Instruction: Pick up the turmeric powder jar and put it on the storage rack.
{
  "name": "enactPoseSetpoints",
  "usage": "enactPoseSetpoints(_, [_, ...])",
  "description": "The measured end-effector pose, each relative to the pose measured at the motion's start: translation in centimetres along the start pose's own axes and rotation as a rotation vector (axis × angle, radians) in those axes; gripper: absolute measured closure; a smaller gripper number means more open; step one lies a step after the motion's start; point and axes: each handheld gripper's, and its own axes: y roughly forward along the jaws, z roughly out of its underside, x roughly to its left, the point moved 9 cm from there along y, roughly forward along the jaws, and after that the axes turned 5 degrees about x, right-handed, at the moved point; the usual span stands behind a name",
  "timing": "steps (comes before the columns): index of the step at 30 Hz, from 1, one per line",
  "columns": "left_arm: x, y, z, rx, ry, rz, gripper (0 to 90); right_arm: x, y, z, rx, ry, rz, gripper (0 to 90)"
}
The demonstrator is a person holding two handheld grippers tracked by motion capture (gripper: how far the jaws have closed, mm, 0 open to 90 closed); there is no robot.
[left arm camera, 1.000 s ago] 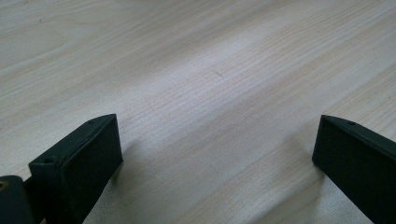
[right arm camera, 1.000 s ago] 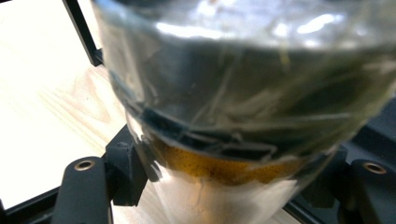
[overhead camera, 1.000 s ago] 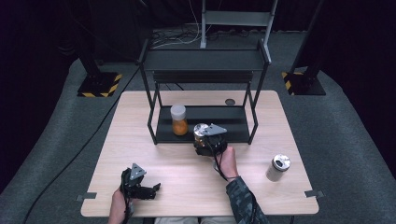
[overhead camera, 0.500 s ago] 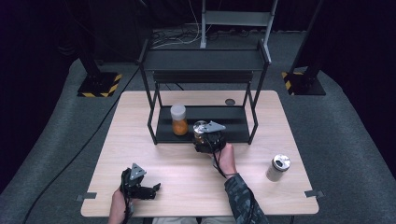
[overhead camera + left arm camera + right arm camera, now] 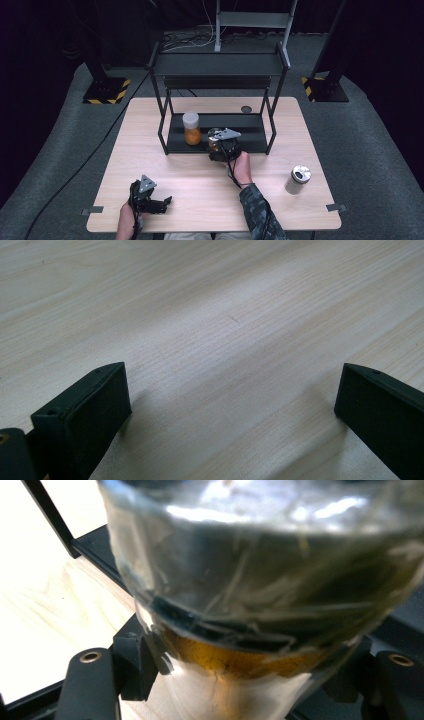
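Jaws of right gripper half-hide blurred jar.

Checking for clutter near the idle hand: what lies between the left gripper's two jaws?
Nothing: the left gripper stands open over bare wooden table, as the left gripper view shows.

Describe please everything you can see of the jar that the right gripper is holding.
The jar is clear, glass or plastic, with bright glare and a wrinkled transparent wrap or label. Inside shows a dark band above a yellow-brown layer. The right gripper is shut on it, black jaws pressing both sides low down. In the high view it stands at the front edge of the black shelf, right of the orange jar with the white lid, apart from it. Whether its base rests there is unclear.
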Motion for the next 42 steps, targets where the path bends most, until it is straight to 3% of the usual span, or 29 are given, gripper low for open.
enactPoseSetpoints(22, [0.0, 0.0, 0.0, 0.0, 0.001, 0.0, 1.0, -0.6, 1.5, -0.5, 0.007, 0.029, 0.019, 30.4])
enactPoseSetpoints(42, [0.0, 0.0, 0.0, -0.001, 0.002, 0.001, 1.2, -1.0, 2.0, -1.6, -0.013, 0.063, 0.004, 30.4])
